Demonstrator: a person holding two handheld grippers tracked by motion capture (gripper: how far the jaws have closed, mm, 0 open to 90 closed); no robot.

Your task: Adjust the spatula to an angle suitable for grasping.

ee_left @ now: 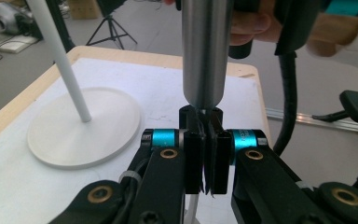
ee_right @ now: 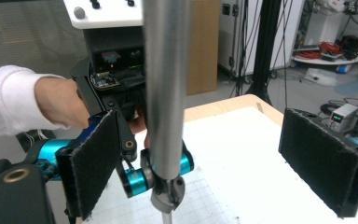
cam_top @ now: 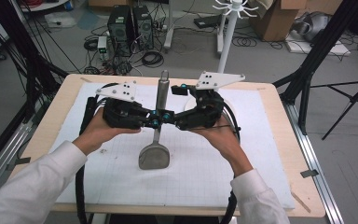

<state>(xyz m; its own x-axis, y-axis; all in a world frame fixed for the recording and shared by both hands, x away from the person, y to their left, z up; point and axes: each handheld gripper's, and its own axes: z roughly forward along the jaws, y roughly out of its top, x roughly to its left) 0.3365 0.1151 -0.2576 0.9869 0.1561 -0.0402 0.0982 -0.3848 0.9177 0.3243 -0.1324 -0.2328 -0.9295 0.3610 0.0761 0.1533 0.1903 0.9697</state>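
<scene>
1. Holding the spatula (cam_top: pixel 157 135) at table centre: your left gripper (cam_top: pixel 154 122) is clamped tight on its thin neck, handle toward 12 o'clock, likely to steady it.
2. Your right gripper (cam_top: pixel 169 115) stands wide, pads (ee_right: pixel 326 161) clear either side of the steel handle (ee_right: pixel 165 88); nothing gripped.
3. White rack stand (ee_left: pixel 81 123) sits at 1 o'clock, near; mind its pole (ee_left: pixel 58 58) when lifting.
</scene>
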